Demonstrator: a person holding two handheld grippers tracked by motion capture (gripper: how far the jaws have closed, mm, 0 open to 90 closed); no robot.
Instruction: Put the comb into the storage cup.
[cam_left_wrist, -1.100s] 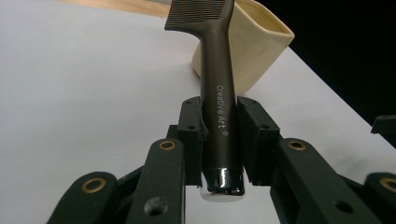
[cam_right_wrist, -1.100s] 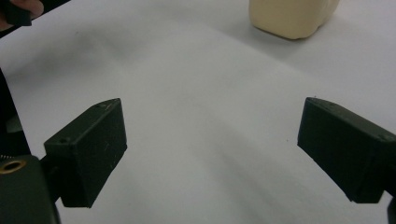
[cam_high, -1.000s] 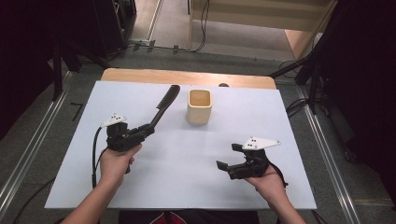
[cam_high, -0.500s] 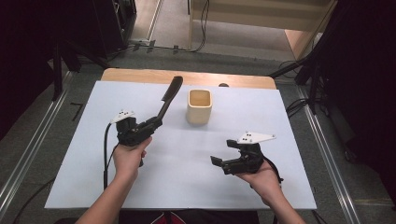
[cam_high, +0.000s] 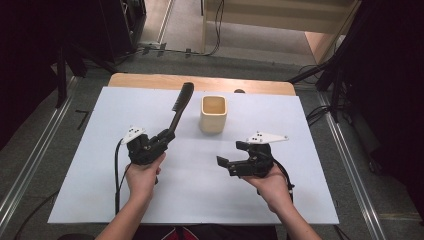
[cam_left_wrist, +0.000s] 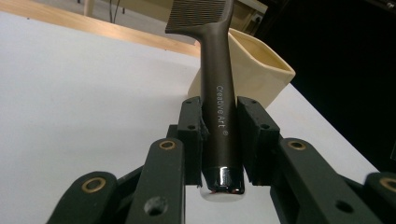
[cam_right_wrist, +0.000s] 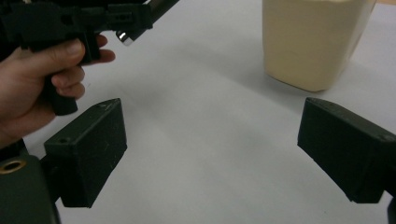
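A dark comb (cam_high: 176, 111) with a long handle is clamped by its handle end in my left gripper (cam_high: 164, 137), with its teeth pointing away toward the table's far edge. In the left gripper view both pads squeeze the comb handle (cam_left_wrist: 218, 107), and the cream cup (cam_left_wrist: 264, 70) stands just behind it. The cream cup (cam_high: 213, 114) is upright near the back middle of the white sheet, right of the comb. My right gripper (cam_high: 229, 156) hovers in front of the cup, pointing left. Its jaws (cam_right_wrist: 219, 140) stand wide apart with nothing between them.
A white sheet (cam_high: 90, 165) covers the table, with a strip of wooden tabletop (cam_high: 150, 80) showing at the back. Cables and dark stands lie on the floor around it. In the right gripper view the cup (cam_right_wrist: 313, 42) is ahead at the right and the left hand (cam_right_wrist: 42, 79) at the left.
The left gripper has carried the comb a little to the right, toward the cup, and the comb points farther back. The right gripper has risen slightly and shifted left.
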